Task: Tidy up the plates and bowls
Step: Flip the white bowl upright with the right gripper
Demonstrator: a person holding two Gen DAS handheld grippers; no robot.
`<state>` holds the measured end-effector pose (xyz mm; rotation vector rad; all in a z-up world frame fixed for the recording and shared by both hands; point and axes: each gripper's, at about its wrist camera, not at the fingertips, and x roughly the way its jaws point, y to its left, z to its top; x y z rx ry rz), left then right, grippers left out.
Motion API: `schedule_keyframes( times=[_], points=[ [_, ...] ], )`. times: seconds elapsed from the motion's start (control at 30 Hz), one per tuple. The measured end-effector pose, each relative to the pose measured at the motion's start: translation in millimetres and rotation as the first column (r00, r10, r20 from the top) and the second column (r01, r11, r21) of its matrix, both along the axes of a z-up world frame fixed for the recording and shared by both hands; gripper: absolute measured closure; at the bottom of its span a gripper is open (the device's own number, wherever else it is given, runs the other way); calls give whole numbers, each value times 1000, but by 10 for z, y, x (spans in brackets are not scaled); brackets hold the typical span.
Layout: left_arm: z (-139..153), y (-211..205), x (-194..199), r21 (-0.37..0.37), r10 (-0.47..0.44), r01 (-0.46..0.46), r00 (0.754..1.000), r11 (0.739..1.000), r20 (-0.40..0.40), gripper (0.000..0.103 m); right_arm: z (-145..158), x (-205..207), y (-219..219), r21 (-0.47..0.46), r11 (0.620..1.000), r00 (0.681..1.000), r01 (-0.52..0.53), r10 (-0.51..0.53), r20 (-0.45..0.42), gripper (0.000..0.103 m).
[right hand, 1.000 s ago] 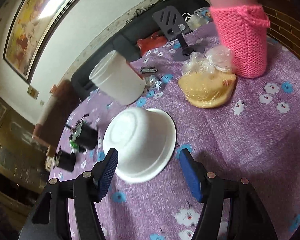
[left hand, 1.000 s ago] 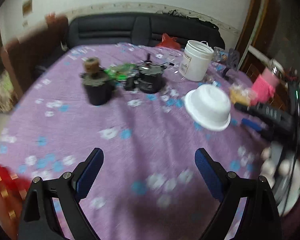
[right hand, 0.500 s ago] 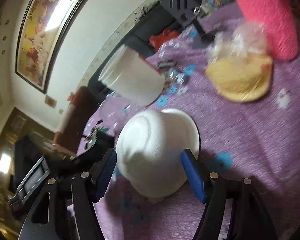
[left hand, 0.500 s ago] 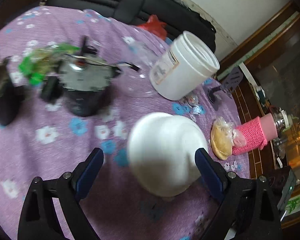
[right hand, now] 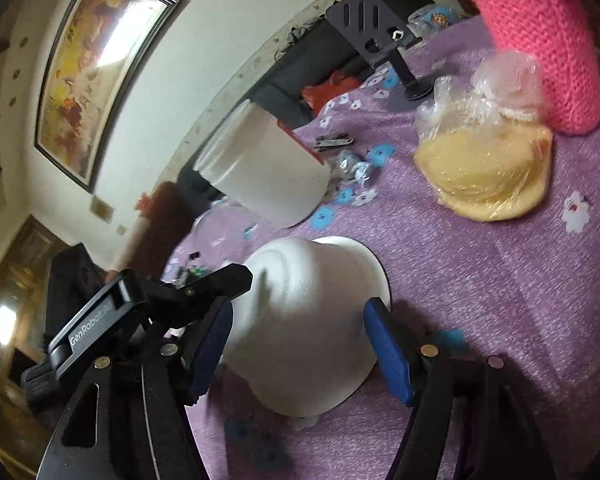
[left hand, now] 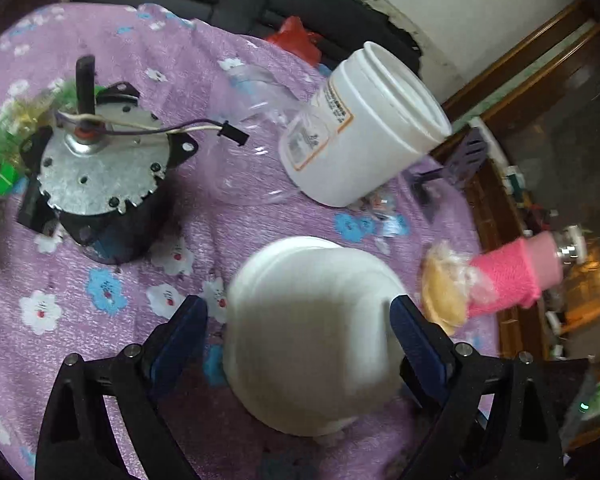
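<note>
You have both grippers, left (left hand: 296, 332) and right (right hand: 298, 344), straddling the upturned bowl (left hand: 312, 332) at table (left hand: 112, 312) centre, jar (left hand: 364, 128) at one o'clock. Jaws wide, nothing gripped. Next: close one.

Dim indoor light, fisheye-warped edges, glare on the framed picture (right hand: 100, 76).
</note>
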<state>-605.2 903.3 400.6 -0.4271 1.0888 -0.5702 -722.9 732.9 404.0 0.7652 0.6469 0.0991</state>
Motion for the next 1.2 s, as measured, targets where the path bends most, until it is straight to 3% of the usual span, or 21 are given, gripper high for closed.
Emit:
schedule_keyframes(
  times=[0.07,0.17,0.23,0.27,0.37,0.4,0.47,0.5,0.57,0.63,0.73,0.83,0.87,0.93,1.0,1.1,1.2],
  points=[
    [24,52,-54,-40,-23,23,1000,999,-1,11,22,-1,27,-3,1000,1000,-27,27,-9,29],
    [126,28,-276,5,-75,74,996,997,52,11,59,-71,163,1,995,995,-95,95,-22,31],
    [119,91,-458,-114,-124,121,992,986,-17,12,30,-195,329,143,964,974,-226,226,14,38],
    [119,121,-547,-134,-141,134,989,982,-42,12,50,-275,417,137,960,969,-244,246,7,38],
    [213,406,-989,-87,-125,120,990,989,-59,12,113,-598,592,126,948,955,-293,295,4,38],
    [264,530,-1132,-50,-105,103,993,993,-50,12,160,-716,613,87,954,958,-286,288,-1,38],
    [388,747,-1381,-13,-80,80,997,997,14,11,261,-912,685,-131,964,972,-233,226,-64,38],
    [445,839,-1532,50,-65,62,996,997,58,11,288,-947,690,-178,961,977,-213,203,-70,38],
    [564,1008,-1887,204,-39,4,984,979,172,11,339,-1004,632,-218,960,984,-176,163,-77,38],
    [608,1151,-2145,278,-32,-35,972,960,233,10,427,-1066,551,-221,965,989,-138,125,-72,38],
    [716,1452,-2549,346,-21,-96,947,933,320,10,674,-1118,447,-244,965,995,-95,84,-55,38],
    [836,1660,-2928,364,-10,-153,913,919,408,10,1267,-1115,428,-347,938,1000,-26,26,-3,37],
    [864,1757,-3057,367,-7,-170,901,914,434,10,1456,-1098,402,-373,928,1000,-5,12,18,35],
    [885,1883,-3246,378,-11,-198,875,904,484,9,1818,-962,392,-445,895,1000,24,-20,12,18],
    [881,2014,-3362,368,10,-226,863,902,505,8,1952,-694,431,-513,858,997,18,-52,-51,17],
    [838,2150,-3405,316,27,-196,884,928,467,8,1746,-342,502,-553,833,992,16,-83,-97,17],
    [760,2221,-3435,308,5,-158,897,938,443,8,1173,168,611,-543,839,977,-16,-102,-185,17]
  ],
)
